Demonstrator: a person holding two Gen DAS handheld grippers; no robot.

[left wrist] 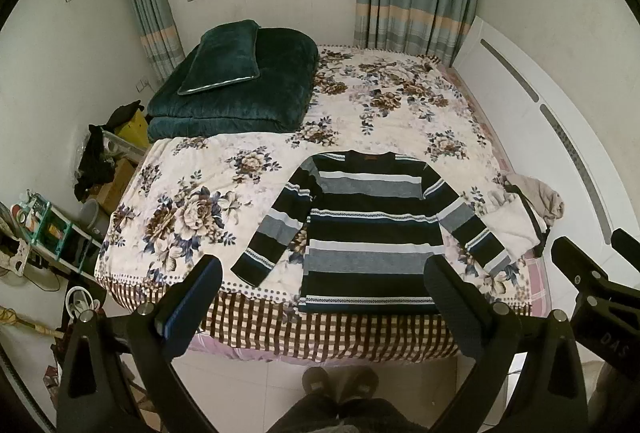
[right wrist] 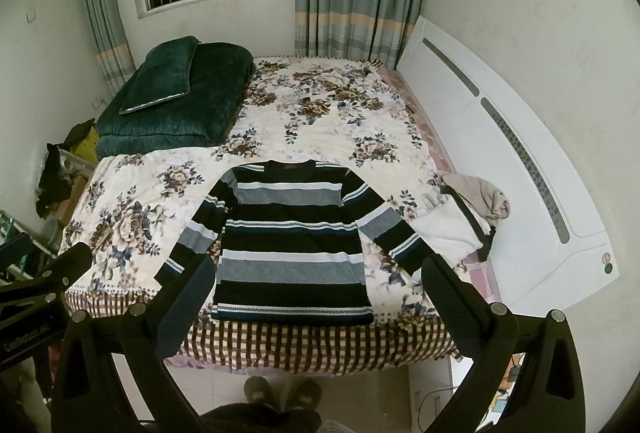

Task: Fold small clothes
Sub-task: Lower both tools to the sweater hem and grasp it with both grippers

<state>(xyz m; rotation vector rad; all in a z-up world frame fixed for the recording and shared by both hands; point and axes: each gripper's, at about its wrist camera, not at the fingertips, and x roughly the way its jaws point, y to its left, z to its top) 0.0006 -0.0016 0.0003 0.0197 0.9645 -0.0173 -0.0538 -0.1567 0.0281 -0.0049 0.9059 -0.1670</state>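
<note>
Left wrist view has my left gripper (left wrist: 322, 297) held above the near edge of the bed (left wrist: 400, 105), its two dark fingers (left wrist: 192, 309) spread wide with nothing between them. Through that gap, at about 12 o'clock, I see the striped sweater (left wrist: 368, 229) lying flat on the floral blanket (left wrist: 180, 209), collar away from me, hem along the blanket's checked border, both sleeves angled outward and down toward 8 and 4 o'clock. Part of my right gripper (left wrist: 600, 273) shows at 3 o'clock in this view.

Right wrist view gives nearly the same picture: my right gripper (right wrist: 316, 297) hangs over the foot of the bed (right wrist: 340, 113), fingers (right wrist: 456, 297) wide apart and empty, with the striped sweater (right wrist: 292, 233) framed between them at 12 o'clock. The left finger's tip overlaps the cuff of one sleeve in the picture; whether it touches I cannot tell.

A heap of pale clothes (right wrist: 468, 217) sits at 2 o'clock, just beside the sweater's right sleeve and against the white headboard (right wrist: 500, 153). A folded dark green quilt (right wrist: 180, 113) with a matching pillow (right wrist: 164, 77) on top lies at 10 o'clock, well apart from the sweater. Below, at 6 o'clock, my slippers (right wrist: 280, 391) stand on the tiled floor.
</note>
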